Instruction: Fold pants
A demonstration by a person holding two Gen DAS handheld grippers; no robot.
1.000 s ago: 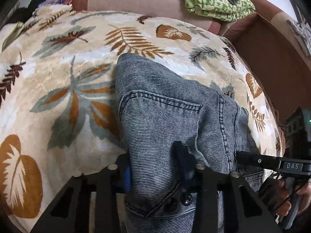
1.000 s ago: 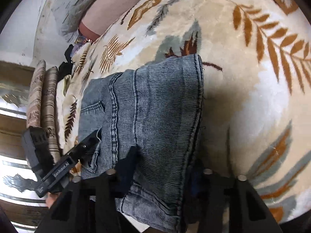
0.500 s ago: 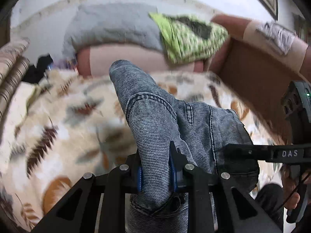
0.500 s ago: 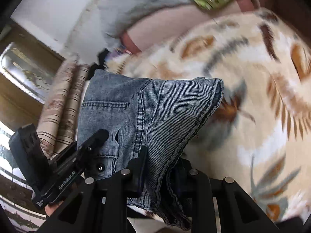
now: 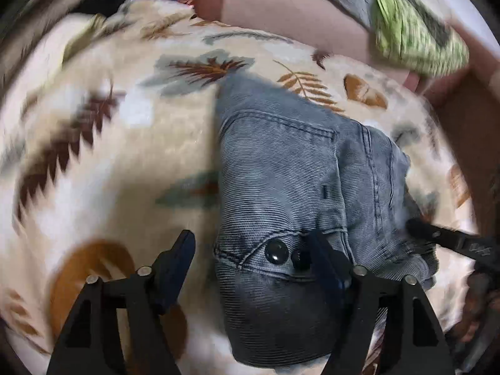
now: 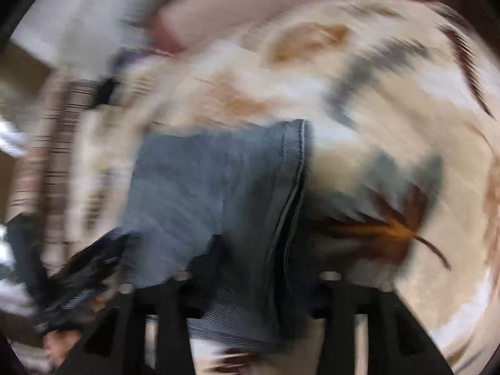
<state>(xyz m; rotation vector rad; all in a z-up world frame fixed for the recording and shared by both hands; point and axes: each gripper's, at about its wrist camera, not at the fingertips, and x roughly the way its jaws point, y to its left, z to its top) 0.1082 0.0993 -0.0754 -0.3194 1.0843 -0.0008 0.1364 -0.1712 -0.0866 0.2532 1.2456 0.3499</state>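
Left tongs (image 5: 253, 250) newly spread over pants (image 5: 281, 175)

The left tongs (image 5: 250, 257) are matte black, each finger a triangular open frame fixed with round silver screws and tipped with a dark blue pad. The right tongs (image 6: 254, 276), badly blurred, show the same black frames and silver screws. In the left view their black finger bears small white lettering, unreadable.

Folded pants (image 5: 281, 168) lie on the blanket (image 5: 103, 156), between the left gripper (image 5: 253, 250) fingers; pillow (image 5: 281, 3) behind.
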